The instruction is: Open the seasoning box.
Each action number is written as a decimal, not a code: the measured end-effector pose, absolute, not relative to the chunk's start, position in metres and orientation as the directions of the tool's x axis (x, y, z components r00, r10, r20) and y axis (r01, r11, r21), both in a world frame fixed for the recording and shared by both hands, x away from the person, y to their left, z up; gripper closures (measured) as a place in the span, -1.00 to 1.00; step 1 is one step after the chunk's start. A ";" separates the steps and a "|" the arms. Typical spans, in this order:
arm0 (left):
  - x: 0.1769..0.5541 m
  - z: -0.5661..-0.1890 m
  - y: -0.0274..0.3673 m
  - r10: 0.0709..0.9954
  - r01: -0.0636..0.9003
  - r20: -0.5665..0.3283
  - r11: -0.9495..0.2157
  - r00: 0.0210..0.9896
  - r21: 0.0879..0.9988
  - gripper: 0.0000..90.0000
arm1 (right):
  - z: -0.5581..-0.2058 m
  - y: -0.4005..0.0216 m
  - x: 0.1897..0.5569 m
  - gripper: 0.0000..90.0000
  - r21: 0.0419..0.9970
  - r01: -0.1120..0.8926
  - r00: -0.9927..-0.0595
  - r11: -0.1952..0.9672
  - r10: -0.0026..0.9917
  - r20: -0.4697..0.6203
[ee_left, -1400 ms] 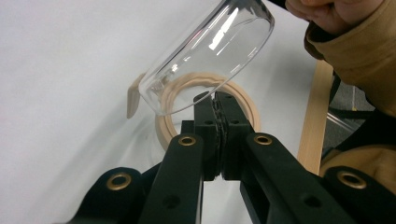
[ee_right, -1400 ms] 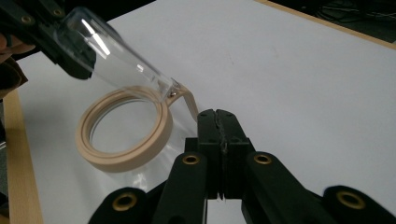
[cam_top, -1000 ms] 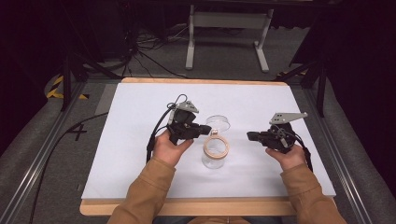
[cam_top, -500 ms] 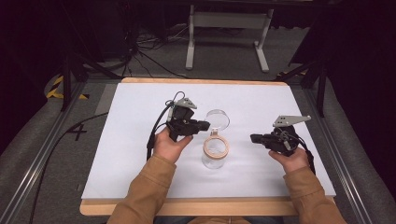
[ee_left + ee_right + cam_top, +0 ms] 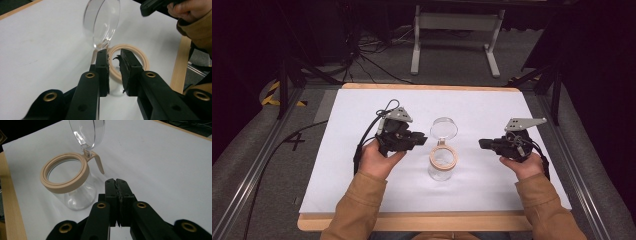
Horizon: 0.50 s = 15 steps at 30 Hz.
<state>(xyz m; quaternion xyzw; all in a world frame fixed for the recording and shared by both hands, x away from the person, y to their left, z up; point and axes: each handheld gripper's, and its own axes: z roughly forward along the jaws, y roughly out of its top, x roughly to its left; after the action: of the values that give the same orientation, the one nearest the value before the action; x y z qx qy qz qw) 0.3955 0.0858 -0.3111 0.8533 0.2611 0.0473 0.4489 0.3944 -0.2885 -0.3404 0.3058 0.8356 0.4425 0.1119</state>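
A clear glass jar (image 5: 441, 170) with a beige collar ring (image 5: 445, 156) stands mid-table, its hinged clear lid (image 5: 444, 128) tipped up and back. My left gripper (image 5: 424, 139) sits just left of the collar. Its jaws have just been opening and now stand a little apart with nothing between them, the ring (image 5: 140, 56) and lid (image 5: 102, 22) beyond the left gripper's (image 5: 114, 56) tips. My right gripper (image 5: 482, 144) is shut and empty, off to the jar's right. Ahead of the right gripper (image 5: 117, 182) are the jar (image 5: 75, 195), its beige latch tab (image 5: 100, 165) and the raised lid (image 5: 86, 131).
The white mat (image 5: 362, 110) covers a wooden table whose front edge (image 5: 412, 222) runs near the person's sleeves. A metal rail (image 5: 257, 180) lies along the left side and a stand's feet (image 5: 452, 30) are on the floor beyond the far edge.
My left gripper has drawn back leftward from the jar's collar and its jaws have parted. The right gripper has hardly shifted. The lid stays raised.
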 end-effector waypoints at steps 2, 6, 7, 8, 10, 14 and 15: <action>0.393 -0.310 0.096 0.501 0.412 -0.151 -0.465 0.852 0.784 0.70 | -0.338 -0.290 0.397 0.96 0.813 0.408 -0.788 0.415 0.611 0.083; 0.392 -0.313 0.118 0.543 0.452 -0.171 -0.441 0.822 0.775 0.65 | -0.331 -0.293 0.404 0.95 0.821 0.404 -0.784 0.403 0.615 0.083; 0.391 -0.314 0.122 0.550 0.467 -0.184 -0.435 0.815 0.769 0.64 | -0.330 -0.294 0.406 0.95 0.823 0.400 -0.783 0.402 0.617 0.080; 0.391 -0.314 0.122 0.550 0.467 -0.184 -0.435 0.815 0.769 0.64 | -0.329 -0.294 0.408 0.95 0.824 0.402 -0.782 0.400 0.617 0.082; 0.391 -0.317 0.131 0.574 0.480 -0.181 -0.427 0.799 0.766 0.63 | -0.328 -0.295 0.410 0.95 0.826 0.400 -0.781 0.396 0.620 0.081; 0.392 -0.322 0.147 0.607 0.514 -0.191 -0.417 0.771 0.749 0.60 | -0.326 -0.299 0.416 0.95 0.824 0.412 -0.769 0.389 0.634 0.085; 0.393 -0.325 0.151 0.620 0.529 -0.199 -0.408 0.759 0.744 0.59 | -0.326 -0.301 0.418 0.94 0.822 0.416 -0.764 0.390 0.639 0.083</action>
<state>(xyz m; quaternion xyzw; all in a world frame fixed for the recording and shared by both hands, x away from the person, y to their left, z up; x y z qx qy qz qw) 0.3930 0.1513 -0.3247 0.8373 0.3431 0.0539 0.4222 0.4181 -0.3009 -0.3259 0.3199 0.8244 0.4500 0.1242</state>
